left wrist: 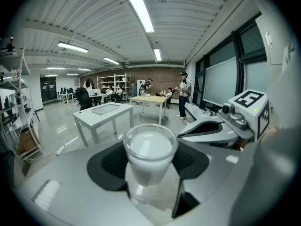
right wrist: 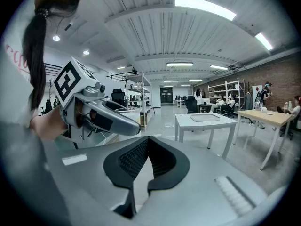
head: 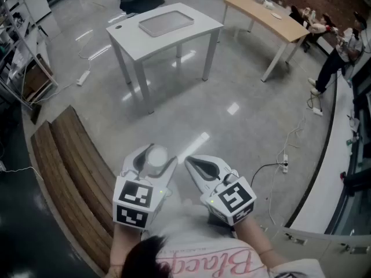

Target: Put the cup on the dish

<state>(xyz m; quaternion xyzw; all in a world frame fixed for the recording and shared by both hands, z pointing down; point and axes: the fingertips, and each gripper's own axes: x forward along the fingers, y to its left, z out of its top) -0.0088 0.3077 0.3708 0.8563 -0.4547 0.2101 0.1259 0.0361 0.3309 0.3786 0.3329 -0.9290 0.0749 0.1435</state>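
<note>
Frosted white cup point(left wrist: 150, 150), upright, pinched by left hand-held gripper point(head: 155, 158); right hand-held gripper point(right wrist: 146, 141) closed

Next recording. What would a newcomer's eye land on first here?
A whitish cup stands out first, clamped in the left gripper and held up in the air. Beside it, the right gripper is shut and empty. Farther ahead stands a white table with a shallow tray on top.
</note>
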